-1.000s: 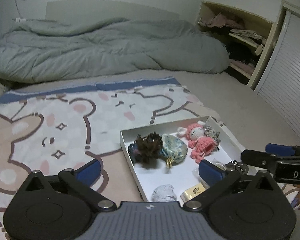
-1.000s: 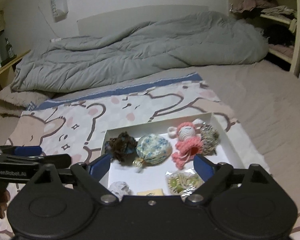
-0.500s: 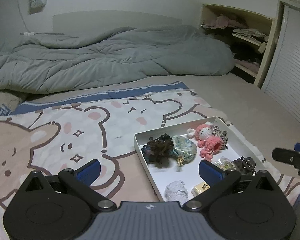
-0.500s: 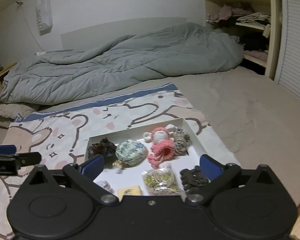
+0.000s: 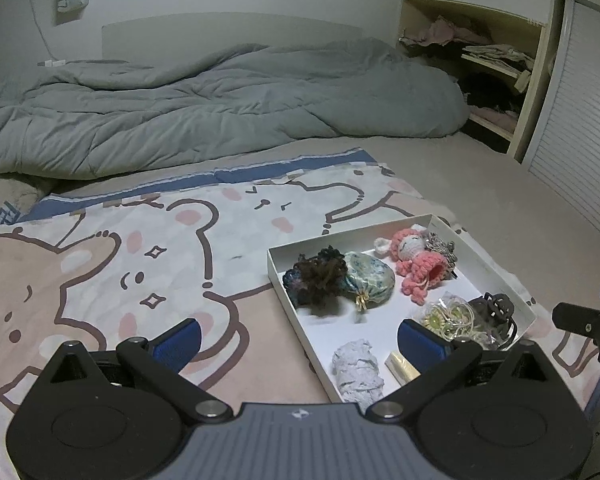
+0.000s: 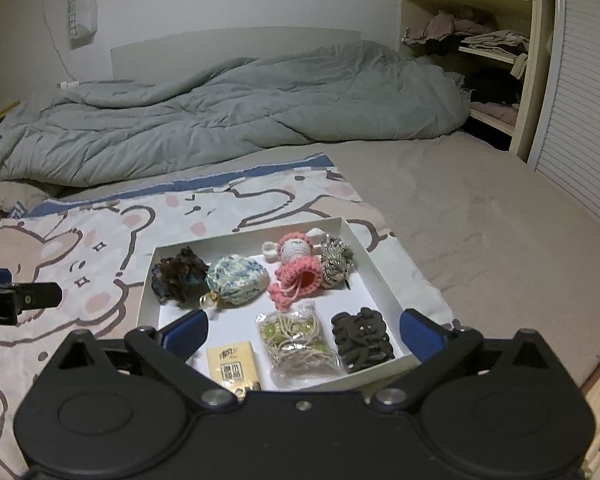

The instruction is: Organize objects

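White cardboard tray [image 6: 374, 268] holds a pink crocheted doll [image 6: 298, 266].

The bed [image 6: 480, 216] carries everything — its beige sheet shows bare on the right side. A rumpled grey duvet [image 6: 228, 116] lies heaped across the far end. Nearer, a cartoon bear blanket [image 5: 132, 248] with a blue edge is spread flat on the sheet, and a shallow white box [image 6: 384, 280] sits on that blanket's right part — its near right corner close to the bed's edge.
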